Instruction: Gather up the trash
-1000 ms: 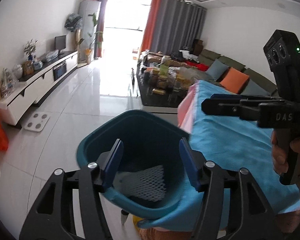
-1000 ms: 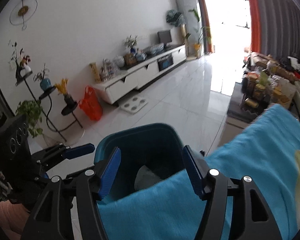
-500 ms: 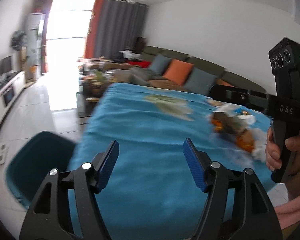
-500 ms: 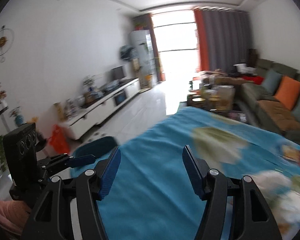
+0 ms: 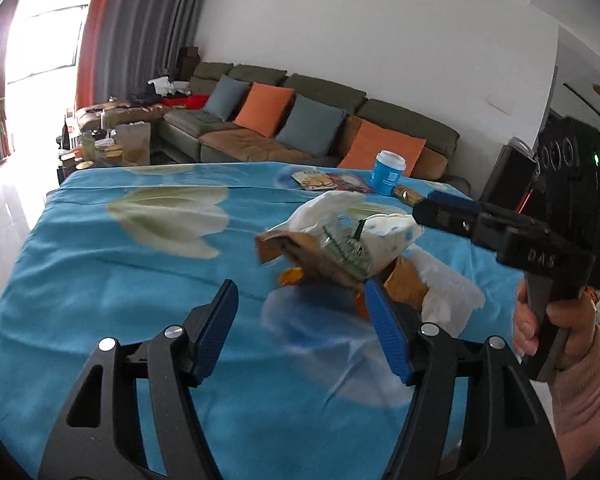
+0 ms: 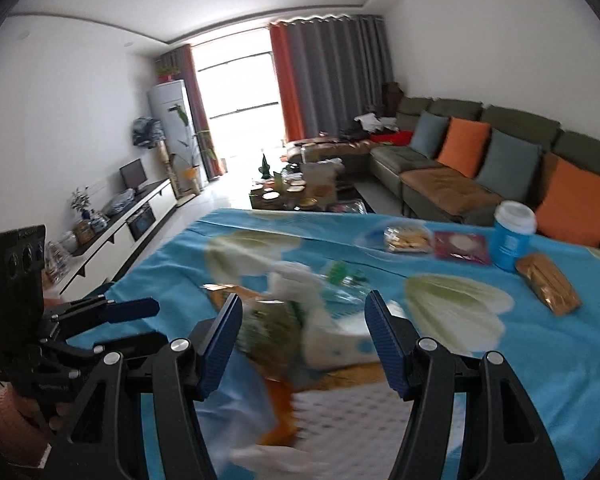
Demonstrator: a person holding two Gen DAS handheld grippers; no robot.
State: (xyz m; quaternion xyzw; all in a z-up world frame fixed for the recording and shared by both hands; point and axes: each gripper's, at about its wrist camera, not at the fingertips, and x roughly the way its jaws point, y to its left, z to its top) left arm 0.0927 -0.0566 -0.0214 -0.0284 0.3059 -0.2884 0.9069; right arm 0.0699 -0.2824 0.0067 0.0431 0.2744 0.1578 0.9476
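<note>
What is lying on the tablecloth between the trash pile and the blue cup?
In the right wrist view, a clear snack bag and a maroon packet lie between the trash pile and blue cup.

A smooth blue cloth [image 5: 100, 280] covers the bench. The trash pile [image 5: 340, 240] is crinkled clear plastic, brown paper and white foam netting.
</note>
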